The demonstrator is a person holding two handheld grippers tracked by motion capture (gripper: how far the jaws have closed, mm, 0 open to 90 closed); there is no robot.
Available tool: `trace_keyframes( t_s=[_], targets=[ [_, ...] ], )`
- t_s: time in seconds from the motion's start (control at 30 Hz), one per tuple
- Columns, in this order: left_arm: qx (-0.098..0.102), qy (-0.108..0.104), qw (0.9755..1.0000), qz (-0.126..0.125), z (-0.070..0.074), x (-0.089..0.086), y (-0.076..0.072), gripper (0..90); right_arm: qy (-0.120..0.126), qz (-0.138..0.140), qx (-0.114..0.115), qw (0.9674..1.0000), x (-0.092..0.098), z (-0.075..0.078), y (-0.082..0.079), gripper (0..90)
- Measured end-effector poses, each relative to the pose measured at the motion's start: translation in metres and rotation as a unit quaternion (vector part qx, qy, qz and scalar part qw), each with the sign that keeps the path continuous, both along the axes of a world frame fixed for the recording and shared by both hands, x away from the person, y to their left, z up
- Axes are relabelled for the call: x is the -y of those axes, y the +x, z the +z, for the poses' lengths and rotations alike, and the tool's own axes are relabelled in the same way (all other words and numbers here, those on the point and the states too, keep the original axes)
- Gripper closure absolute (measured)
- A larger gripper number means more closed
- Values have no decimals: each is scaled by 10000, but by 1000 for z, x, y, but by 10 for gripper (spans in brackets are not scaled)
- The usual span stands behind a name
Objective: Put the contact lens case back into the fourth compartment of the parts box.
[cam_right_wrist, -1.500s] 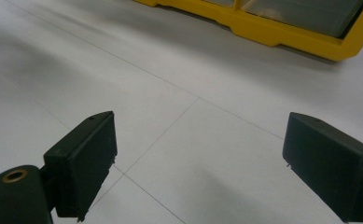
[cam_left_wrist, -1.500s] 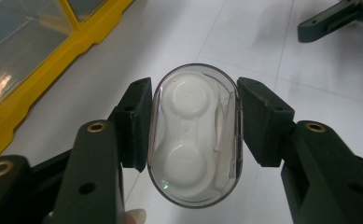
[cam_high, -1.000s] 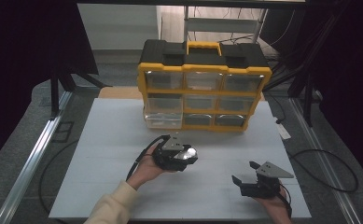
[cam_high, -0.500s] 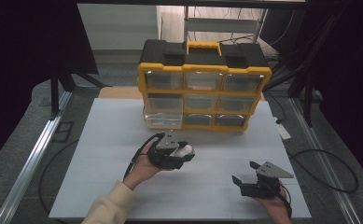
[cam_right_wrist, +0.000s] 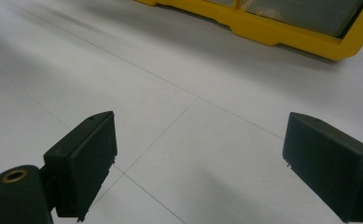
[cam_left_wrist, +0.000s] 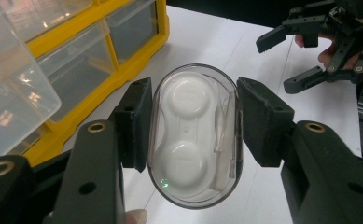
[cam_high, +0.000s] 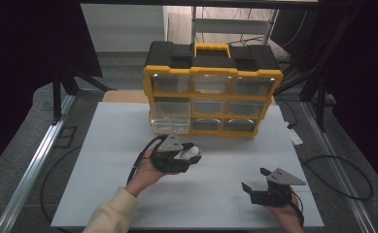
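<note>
Left claw (cam_left_wrist: pixel 192 123) clamps clear capsule (cam_left_wrist: pixel 195 135) near yellow drawer cabinet (cam_high: pixel 211 90).

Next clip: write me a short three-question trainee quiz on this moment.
1. What does the left hand-held gripper hold?
2. True or false: the right hand-held gripper stands open over bare table.
3. Which drawer of the yellow organizer is pulled out? A) lower left B) top right

Key:
1. A clear oval case with a white insert, pads pressed on its sides.
2. True.
3. A: the clear drawer.
</note>
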State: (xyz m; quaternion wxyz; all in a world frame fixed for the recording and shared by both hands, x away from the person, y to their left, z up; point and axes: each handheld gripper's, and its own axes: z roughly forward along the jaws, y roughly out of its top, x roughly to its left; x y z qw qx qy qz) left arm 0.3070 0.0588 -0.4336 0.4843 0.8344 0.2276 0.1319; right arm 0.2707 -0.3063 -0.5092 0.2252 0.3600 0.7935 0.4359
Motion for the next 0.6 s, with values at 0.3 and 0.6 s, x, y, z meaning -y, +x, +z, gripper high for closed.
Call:
trace_keyframes(
  t_s=[0.3,0.6],
  targets=[
    [81,-115,9999,23,9,-3,-1,483,10,-13,-5,10000,1,0,0,105],
    [135,-182,9997,66,17,-6,-2,484,20,-24,-3,10000,1,0,0,105]
  ],
)
